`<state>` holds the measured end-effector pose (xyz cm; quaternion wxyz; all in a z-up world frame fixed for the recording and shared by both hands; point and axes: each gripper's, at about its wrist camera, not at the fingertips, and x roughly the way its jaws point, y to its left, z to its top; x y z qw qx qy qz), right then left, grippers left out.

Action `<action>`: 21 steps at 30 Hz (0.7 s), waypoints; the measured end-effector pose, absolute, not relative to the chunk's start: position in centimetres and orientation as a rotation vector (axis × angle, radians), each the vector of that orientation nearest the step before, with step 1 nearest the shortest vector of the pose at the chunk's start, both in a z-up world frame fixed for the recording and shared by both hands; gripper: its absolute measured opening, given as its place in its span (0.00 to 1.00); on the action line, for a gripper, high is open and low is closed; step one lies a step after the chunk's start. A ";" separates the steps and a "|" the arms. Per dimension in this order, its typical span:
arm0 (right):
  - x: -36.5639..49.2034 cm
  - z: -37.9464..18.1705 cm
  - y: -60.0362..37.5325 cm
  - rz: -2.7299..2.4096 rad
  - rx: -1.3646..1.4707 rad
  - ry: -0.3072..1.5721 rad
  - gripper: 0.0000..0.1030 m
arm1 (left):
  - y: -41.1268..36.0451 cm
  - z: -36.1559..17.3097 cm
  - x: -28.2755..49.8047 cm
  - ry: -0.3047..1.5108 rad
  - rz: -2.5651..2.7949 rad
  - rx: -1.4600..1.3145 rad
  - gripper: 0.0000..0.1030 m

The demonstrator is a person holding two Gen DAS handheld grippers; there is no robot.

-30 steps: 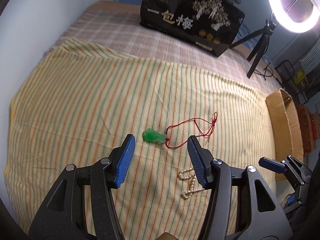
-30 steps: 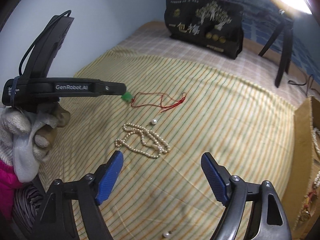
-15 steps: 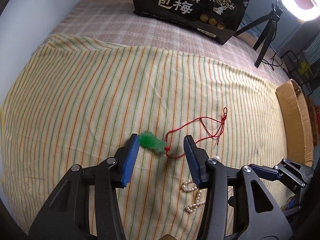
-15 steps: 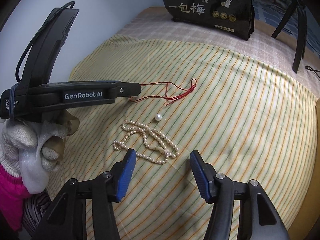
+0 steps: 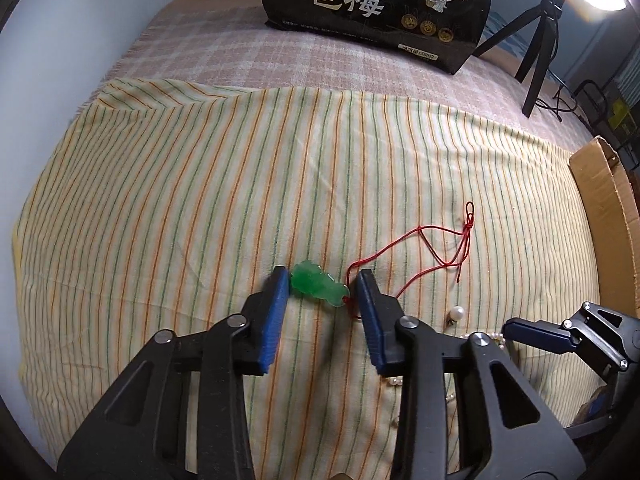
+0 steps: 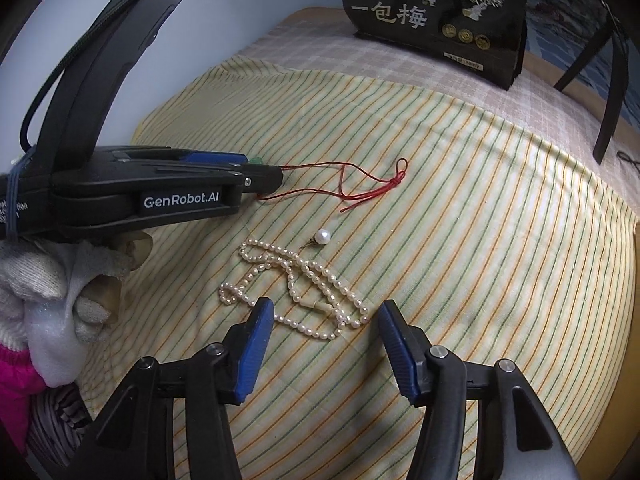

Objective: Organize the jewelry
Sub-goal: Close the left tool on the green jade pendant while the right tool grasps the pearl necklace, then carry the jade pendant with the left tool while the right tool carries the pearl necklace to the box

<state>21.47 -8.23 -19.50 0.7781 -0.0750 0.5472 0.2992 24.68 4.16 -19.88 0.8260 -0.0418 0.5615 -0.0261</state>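
Observation:
A green jade pendant [image 5: 318, 283] on a red cord [image 5: 436, 246] lies on the striped cloth [image 5: 200, 200]. My left gripper [image 5: 322, 280] is open with its blue fingers on either side of the pendant, not clamped on it. A tangled pearl necklace [image 6: 298, 286] and a single pearl drop [image 6: 322, 237] lie on the cloth. My right gripper [image 6: 326, 314] is open, its fingertips straddling the near end of the pearl necklace. The red cord also shows in the right wrist view [image 6: 352, 184], beside the left gripper's tip.
A black printed bag [image 5: 376, 4] stands at the far end of the bed. A cardboard box [image 5: 604, 220] sits at the right edge. A tripod [image 5: 536, 52] with a ring light stands beyond the bed. The bed borders a wall on the left.
My left gripper moved forward until its fingers flank the green pendant and narrowed. My right gripper moved forward to the pearl necklace and narrowed somewhat.

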 end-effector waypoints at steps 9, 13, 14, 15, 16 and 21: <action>20.8 -20.0 -5.5 0.640 -0.308 1.136 0.58 | 4.1 -19.8 24.5 1.186 -0.050 -0.079 0.27; 20.5 -20.2 -5.1 0.645 -0.359 1.129 0.57 | 4.4 -19.8 24.6 1.187 -0.055 -0.092 0.27; 20.5 -20.3 -5.2 0.644 -0.357 1.132 0.57 | 4.4 -19.8 24.6 1.187 -0.055 -0.095 0.27; 20.7 -20.3 -5.2 0.638 -0.350 1.136 0.54 | 4.5 -19.8 24.6 1.187 -0.055 -0.096 0.27; 20.6 -20.2 -5.3 0.630 -0.350 1.135 0.43 | 4.4 -19.8 24.6 1.187 -0.054 -0.097 0.27; 21.2 -20.3 -5.8 0.620 -0.323 1.144 0.38 | 4.4 -19.7 24.5 1.187 -0.052 -0.103 0.27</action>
